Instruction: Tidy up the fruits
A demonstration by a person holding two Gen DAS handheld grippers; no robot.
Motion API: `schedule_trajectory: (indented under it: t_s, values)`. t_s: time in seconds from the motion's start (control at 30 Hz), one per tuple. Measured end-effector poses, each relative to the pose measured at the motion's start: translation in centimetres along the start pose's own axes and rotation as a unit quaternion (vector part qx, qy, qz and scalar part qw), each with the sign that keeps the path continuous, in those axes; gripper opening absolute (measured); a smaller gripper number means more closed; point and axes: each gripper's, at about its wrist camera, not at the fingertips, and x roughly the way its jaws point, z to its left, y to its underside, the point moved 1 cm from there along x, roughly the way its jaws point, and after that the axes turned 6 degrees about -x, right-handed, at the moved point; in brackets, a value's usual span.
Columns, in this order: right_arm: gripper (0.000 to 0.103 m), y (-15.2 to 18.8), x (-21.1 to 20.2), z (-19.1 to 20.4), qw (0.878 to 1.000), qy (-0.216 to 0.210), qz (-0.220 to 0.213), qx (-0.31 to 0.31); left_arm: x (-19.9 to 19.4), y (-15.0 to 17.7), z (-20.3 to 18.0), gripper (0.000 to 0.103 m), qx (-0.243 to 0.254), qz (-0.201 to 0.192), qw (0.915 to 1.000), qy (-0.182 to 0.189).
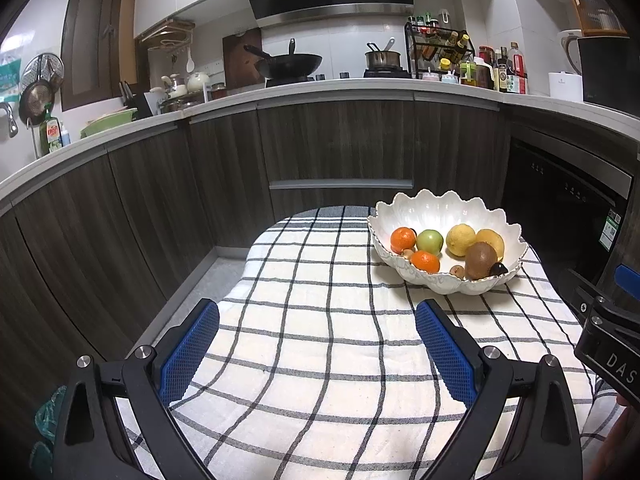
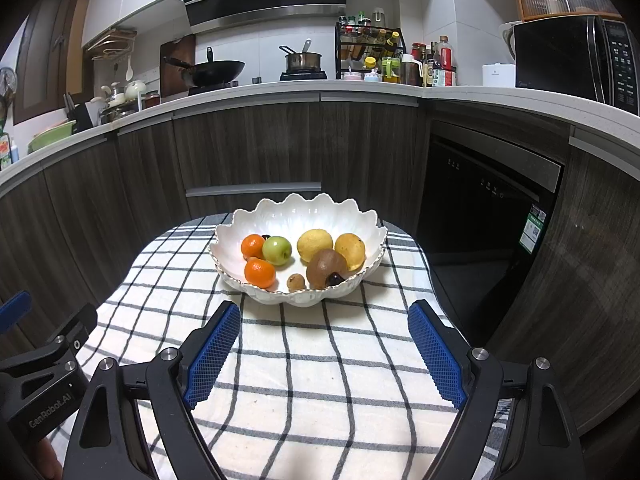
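The white scalloped bowl (image 2: 302, 216) is the landmark; it stands on the checked cloth (image 2: 304, 360) of a small table and holds all the fruit. Inside it, from left to right: two tangerines (image 2: 253, 246) at the left side, a green apple (image 2: 277, 250) touching the back one, a small brown round fruit (image 2: 296, 282) at the front rim, a lemon (image 2: 315, 245) in the middle, a brown kiwi (image 2: 326, 268) in front of it with a dark small fruit (image 2: 335, 279) against the rim, and a second yellow fruit (image 2: 350, 251) at the right side.

The left gripper (image 1: 318, 350) hangs left of the bowl and nearer to the camera, its blue pads wide apart with only cloth between them. The right gripper (image 2: 324, 354) faces the bowl directly, jaws also spread and holding nothing. Nothing stands between the pads and the bowl.

Behind the bowl are dark wood cabinets (image 2: 248, 148); right of it, a black dishwasher (image 2: 480, 216) with a green sticker, too small to read. Above, the counter carries a wok (image 2: 218, 70), a pot (image 2: 304, 61), a spice rack (image 2: 370, 46) and a microwave (image 2: 576, 60).

The left gripper's body shows "GenRobot.AI" in the right wrist view; the other body shows "DAS".
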Motion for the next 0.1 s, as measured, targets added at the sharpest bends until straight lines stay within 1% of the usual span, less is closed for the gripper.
schedule_trajectory:
  t_s: [0.1]
  values:
    - [0.087, 0.0, -0.01, 0.01, 1.0, 0.0, 0.0, 0.001, 0.01, -0.01, -0.04, 0.1, 0.001, 0.001, 1.0, 0.0]
